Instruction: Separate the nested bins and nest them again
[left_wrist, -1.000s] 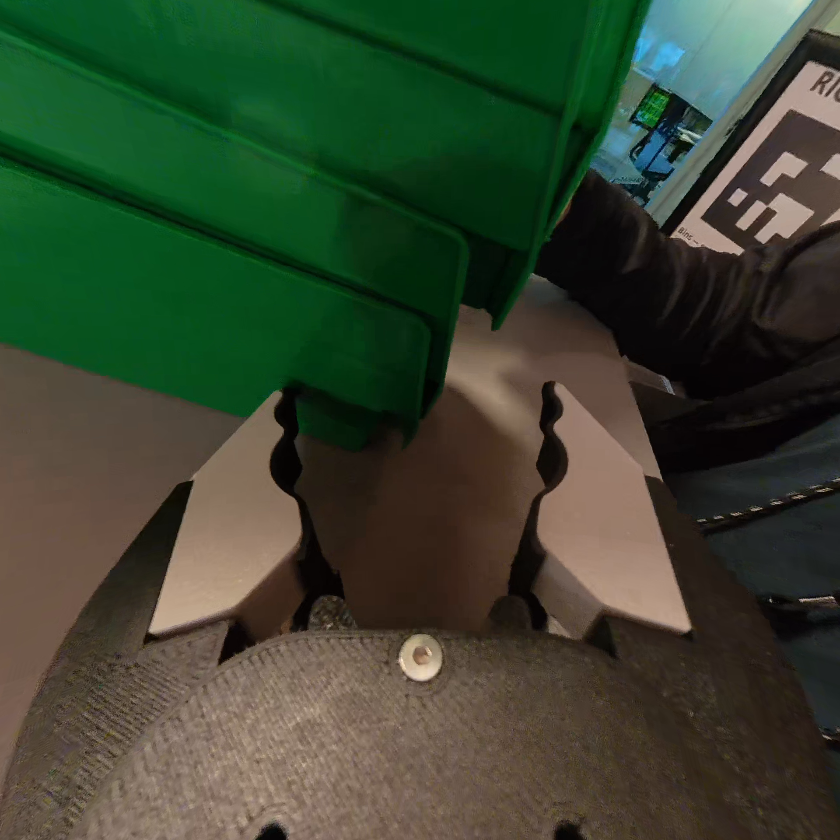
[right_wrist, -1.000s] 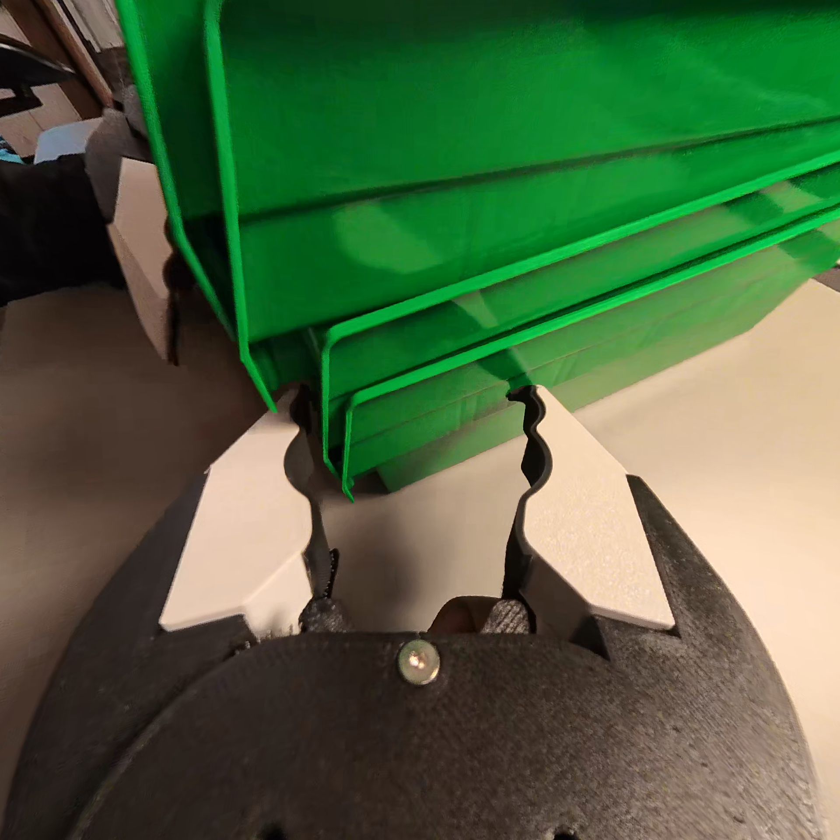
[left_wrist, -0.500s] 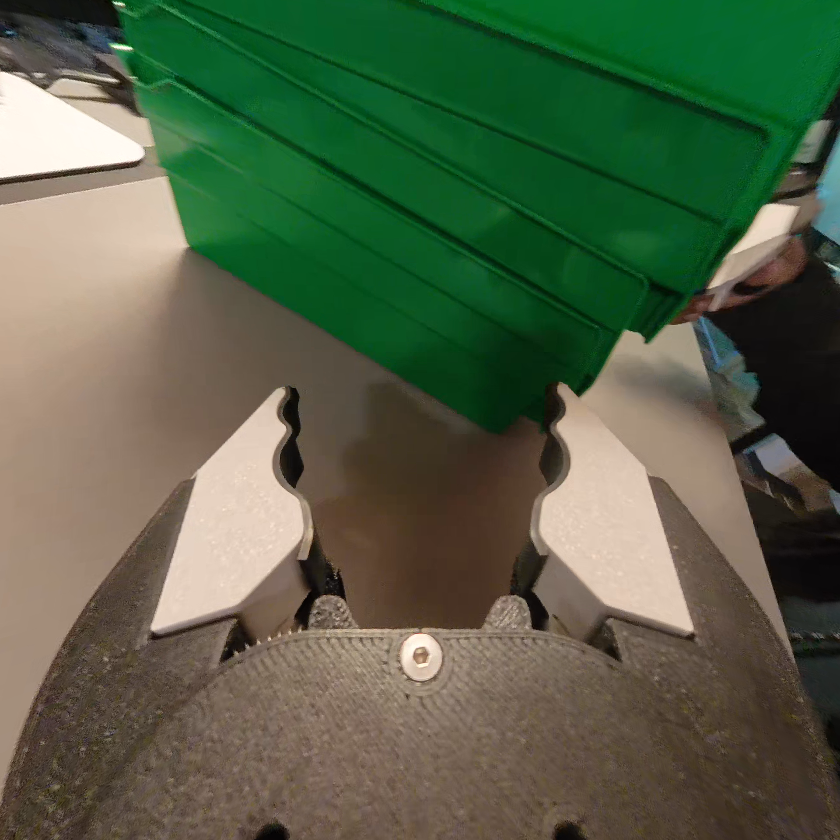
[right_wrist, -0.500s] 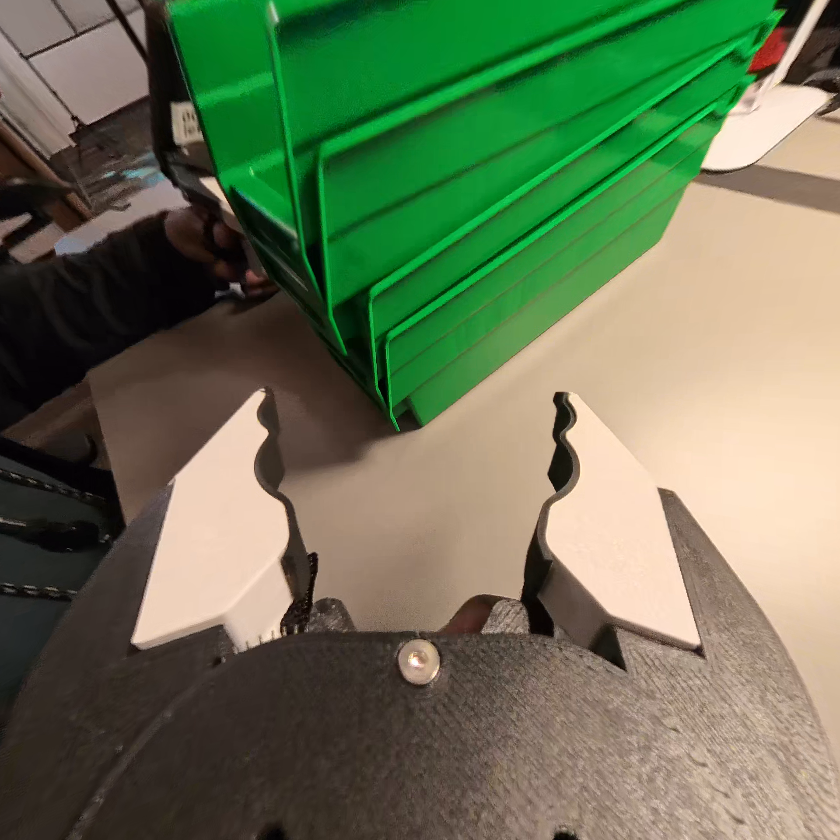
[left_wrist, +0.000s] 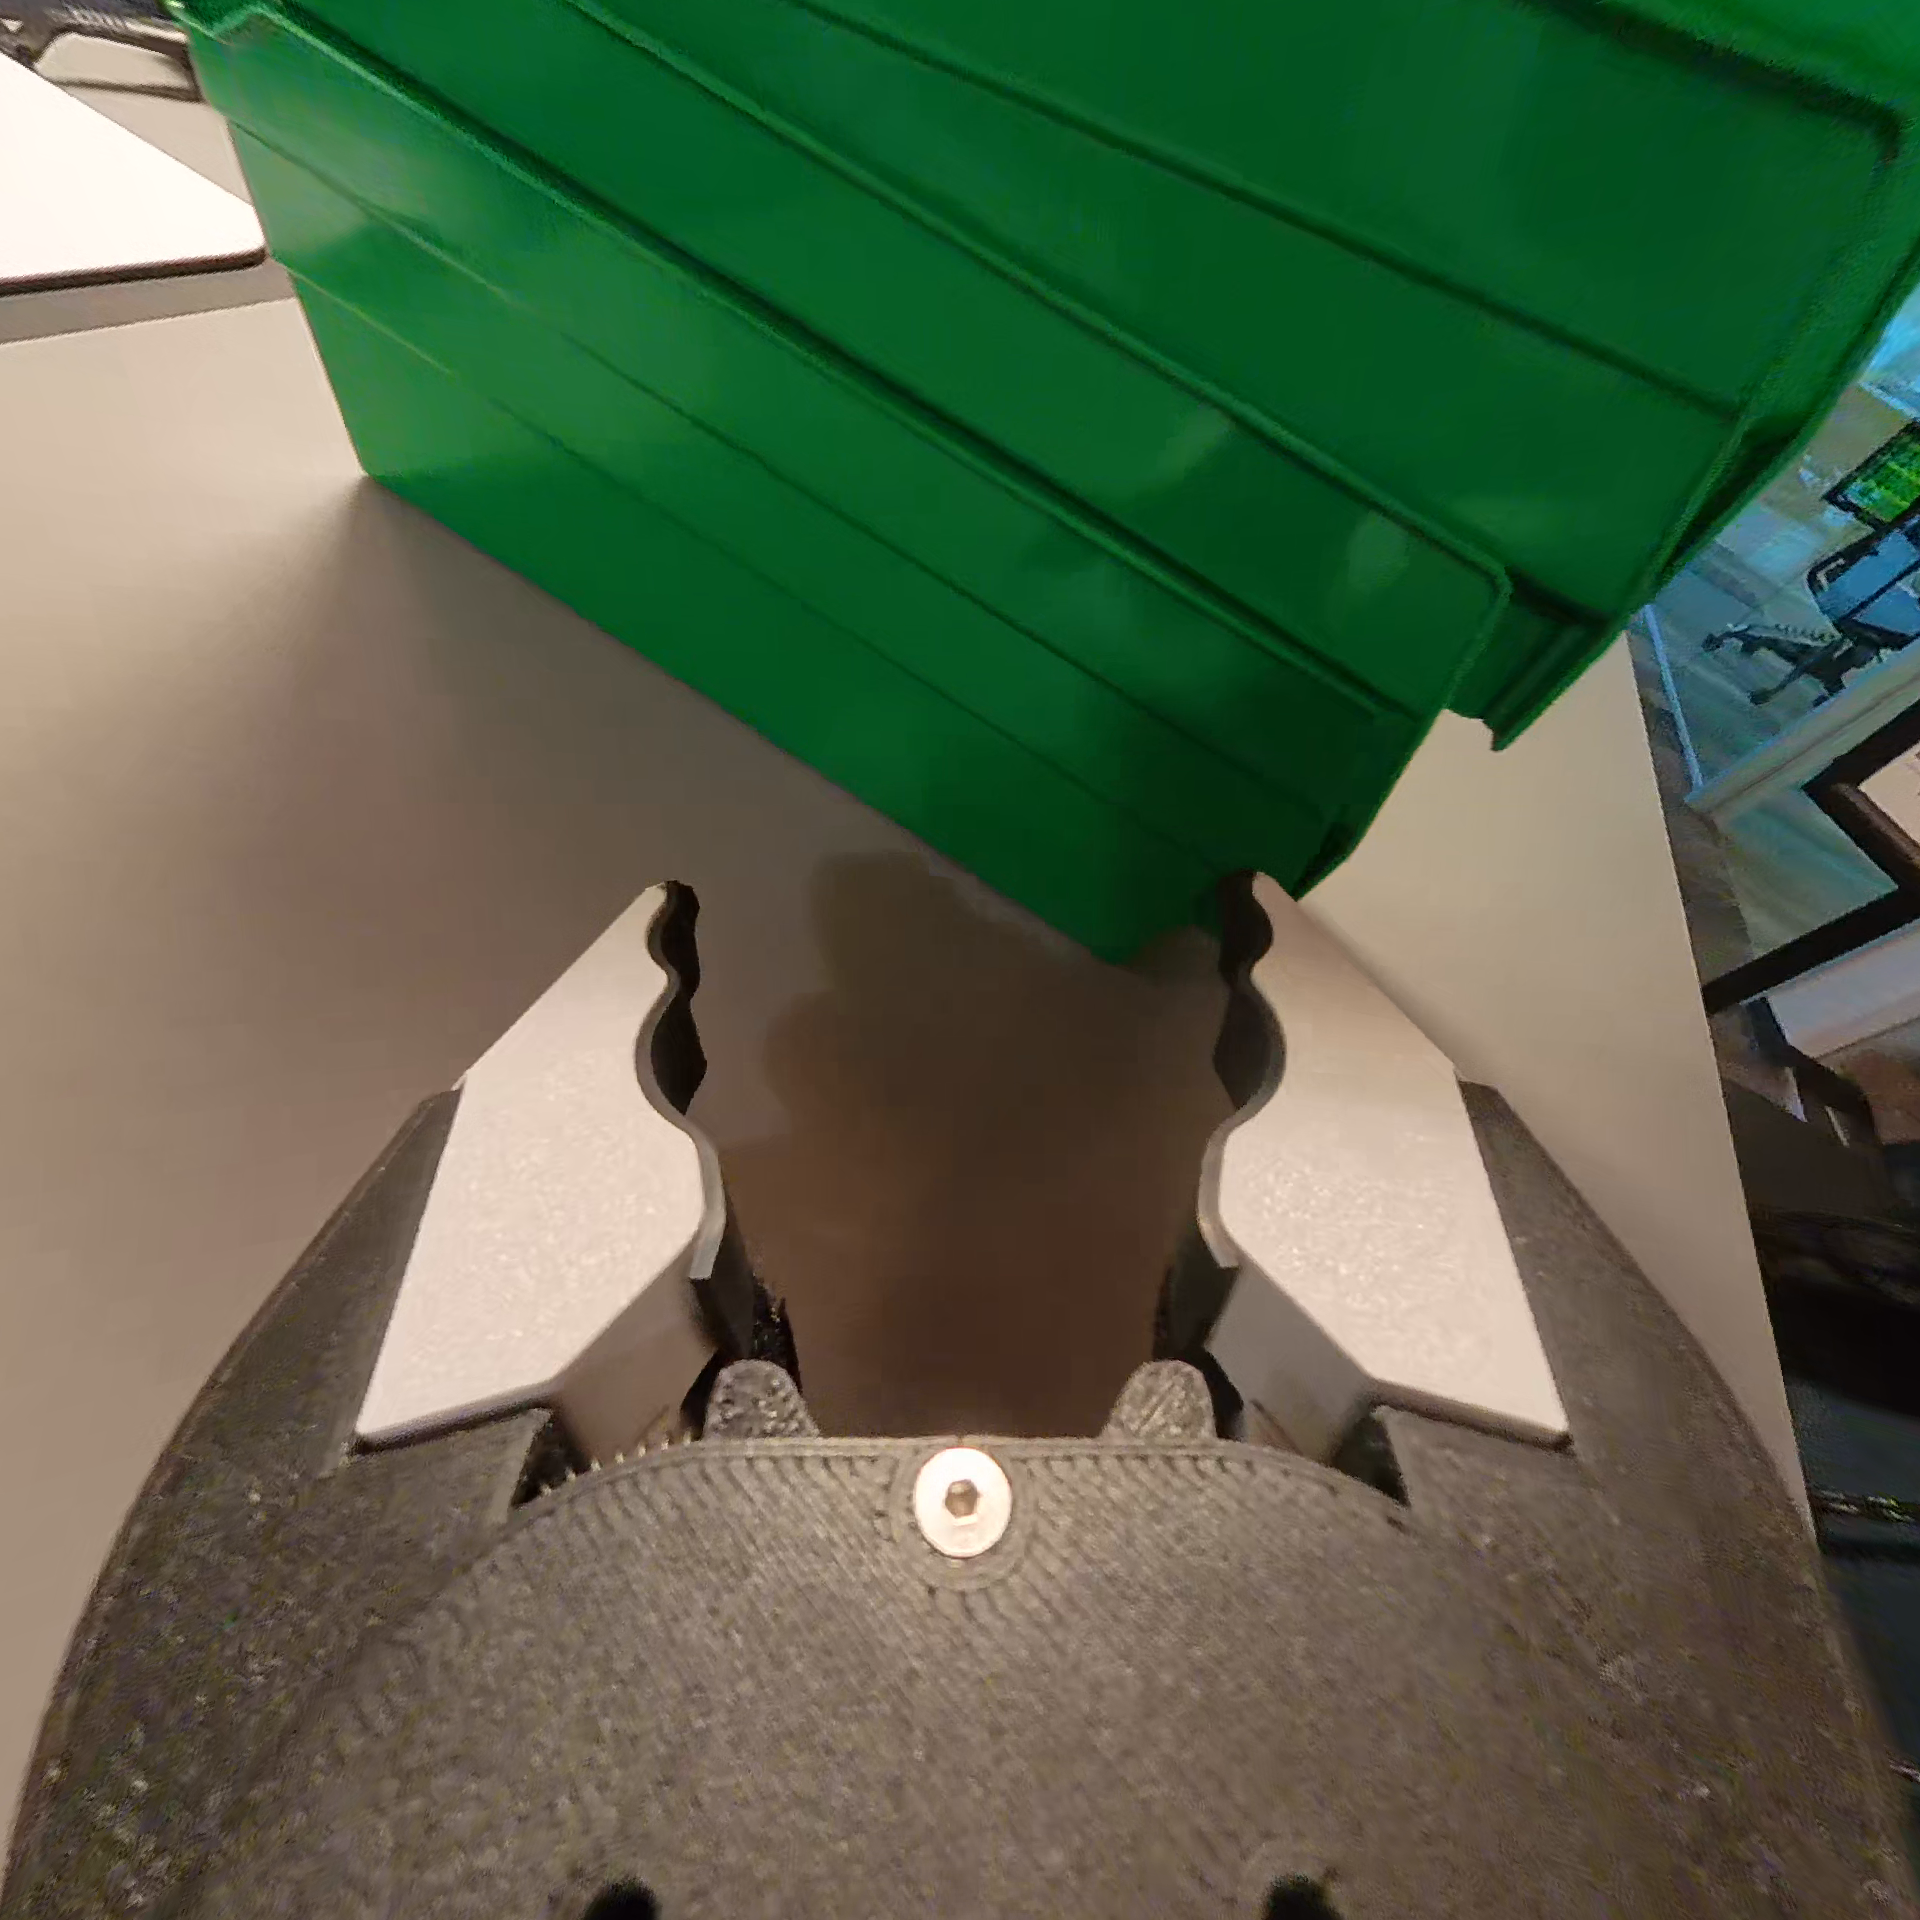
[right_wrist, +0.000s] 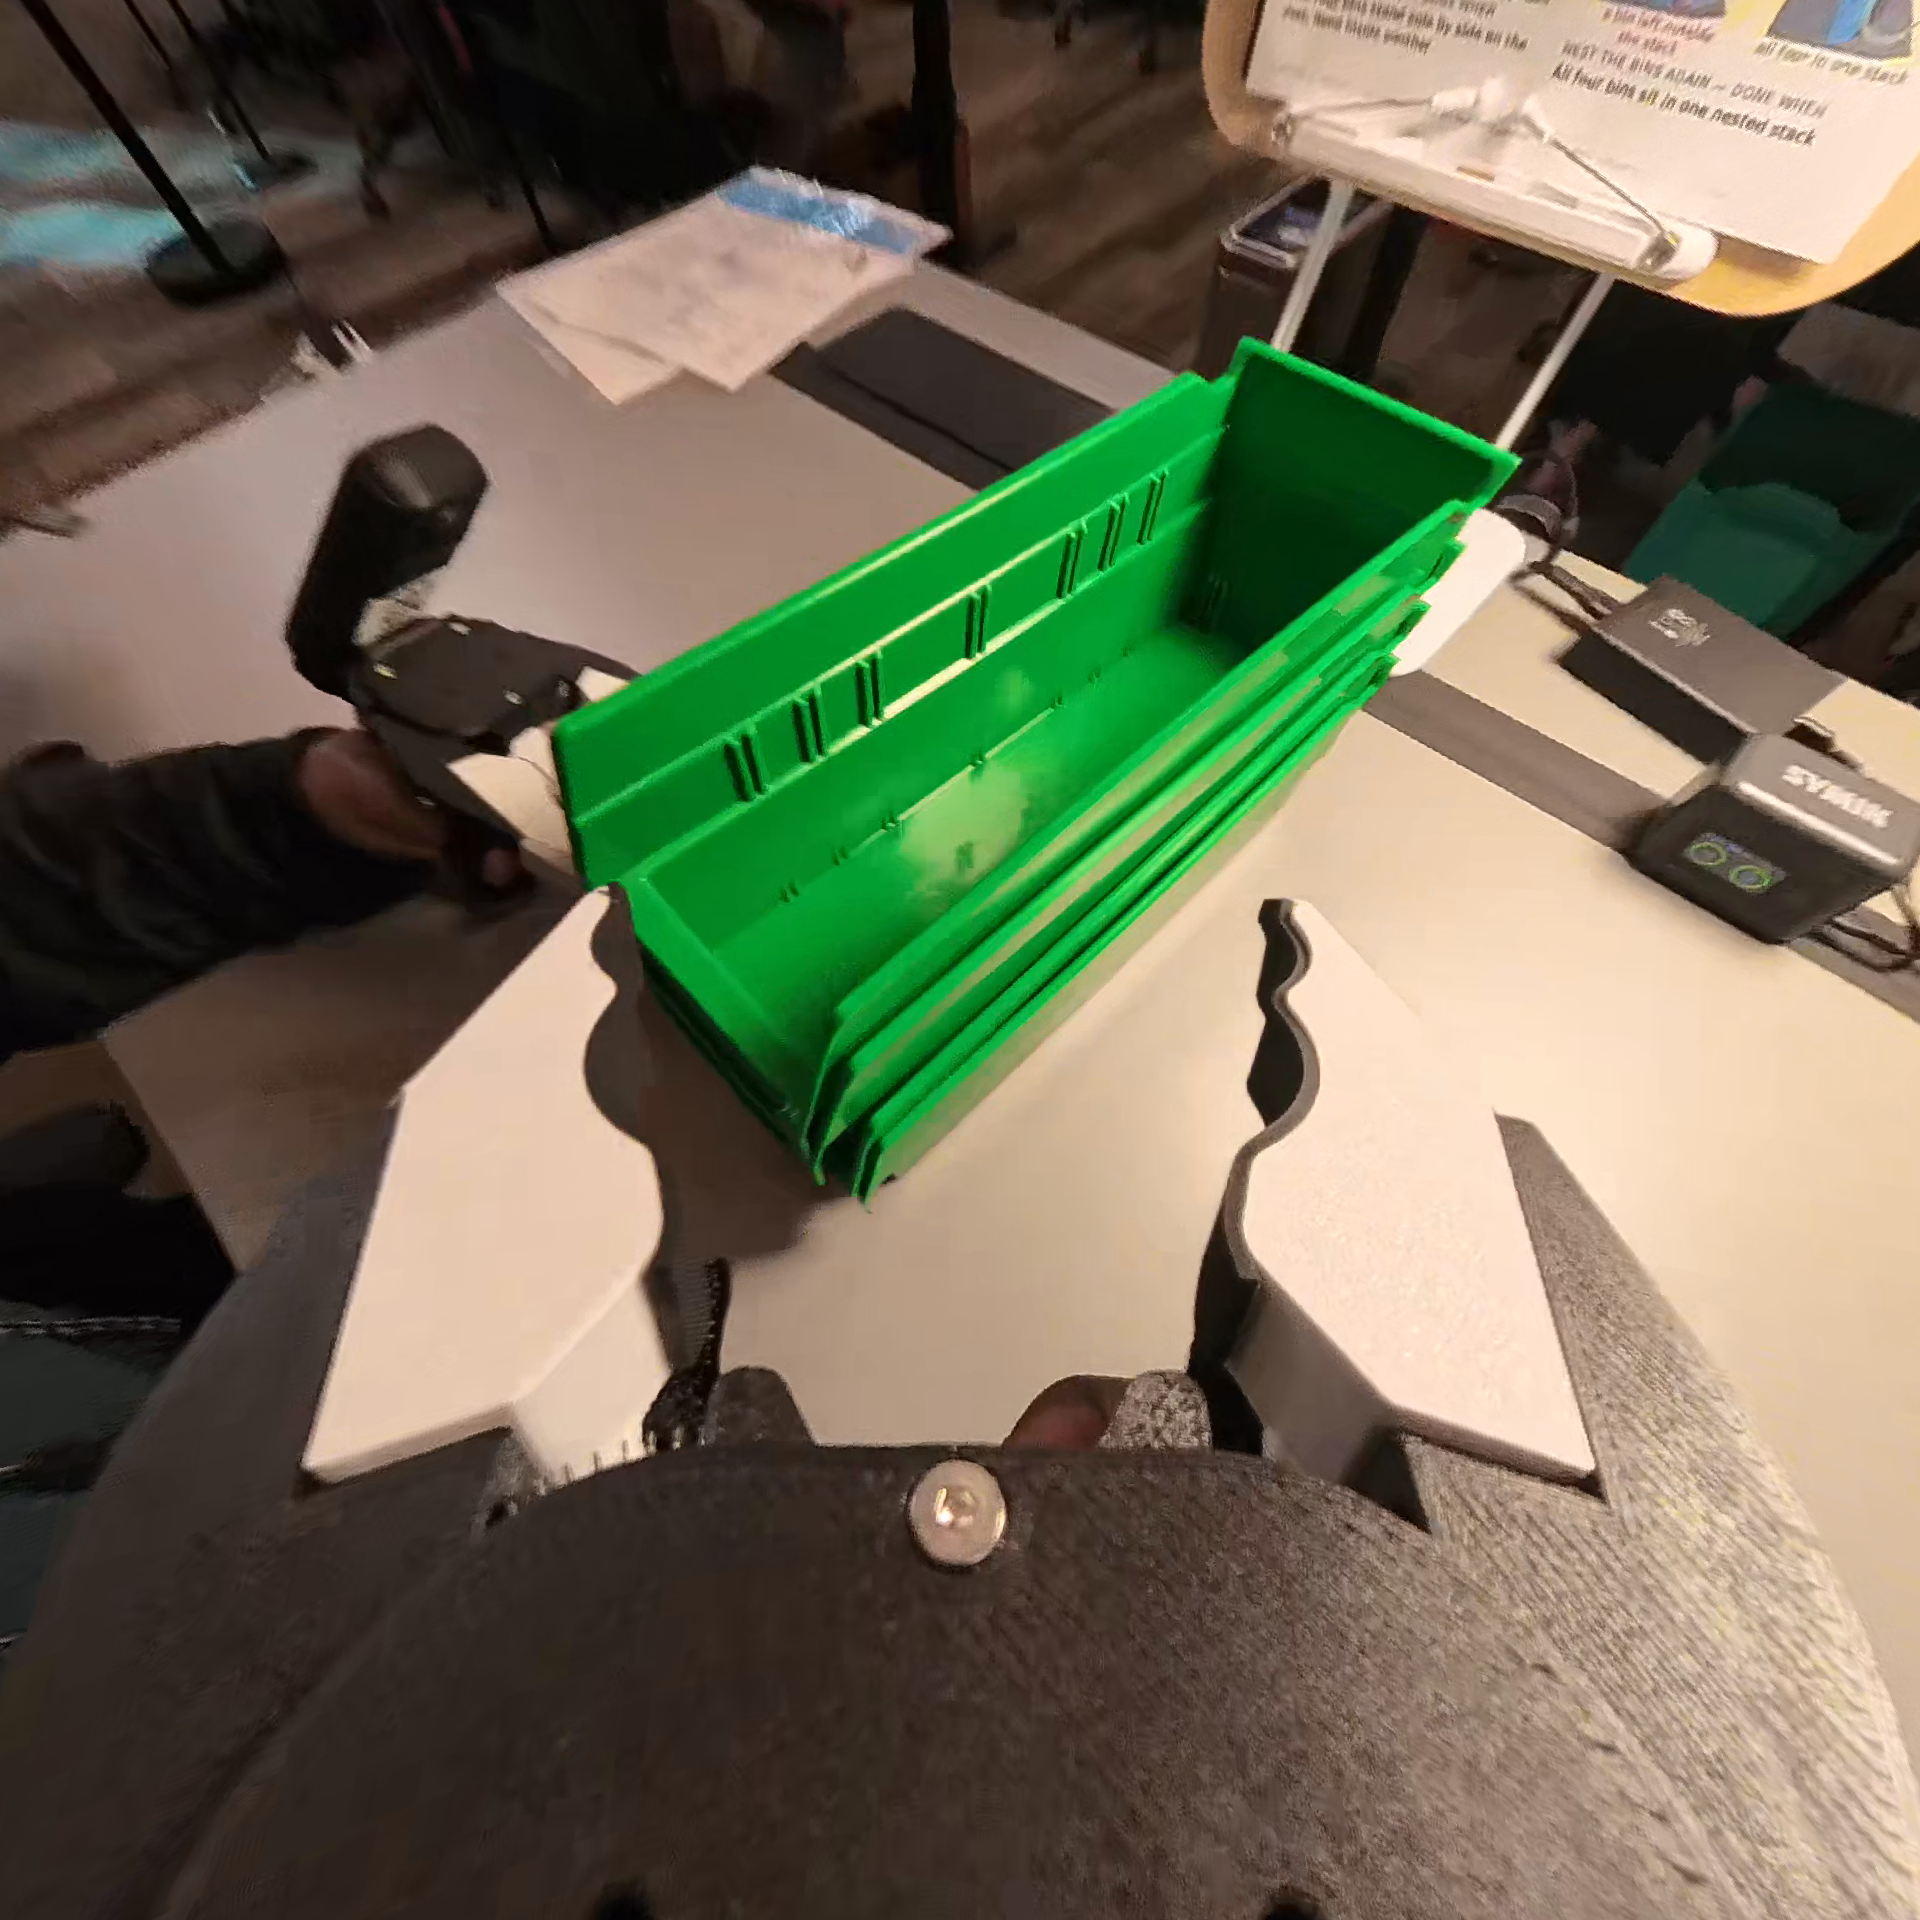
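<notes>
Green bins (right_wrist: 997, 790), nested in one stack, upright on a pale table (right_wrist: 1558, 1091) just ahead of the right gripper (right_wrist: 935, 997). Top bin bare inside, slotted ribs along its far wall; rims of the lower bins fanned out along the near long side. Right gripper spread wide, holding nothing, raised above the near end of the stack; left finger blurred.

Left gripper (left_wrist: 951, 914) low at the stack's corner, also wide and bare, dark shadow on the table between its fingers (left_wrist: 1340, 1049). Right fingertip just beside the bottom bin's corner; contact not clear. Bins (left_wrist: 935, 436) looming above and ahead of it, filling the upper view. Same gripper (right_wrist: 457, 696) seen from the right wrist at the stack's far-left end, gripped by a hand (right_wrist: 364, 790) in a dark sleeve.

Beyond the stack: loose papers (right_wrist: 717, 281) and a black mat (right_wrist: 935, 384) on the table. Off to the right of the right gripper, a black box (right_wrist: 1704, 665) and a grey power unit (right_wrist: 1787, 831) with two lit rings. A printed sheet on a clipboard stand (right_wrist: 1507, 135) at upper right. Dim room behind, dark floor, a green crate (right_wrist: 1808, 520) at far right. From the left wrist, a white board (left_wrist: 94, 208) at far left and a bright office with a chair (left_wrist: 1829, 623) at right.
</notes>
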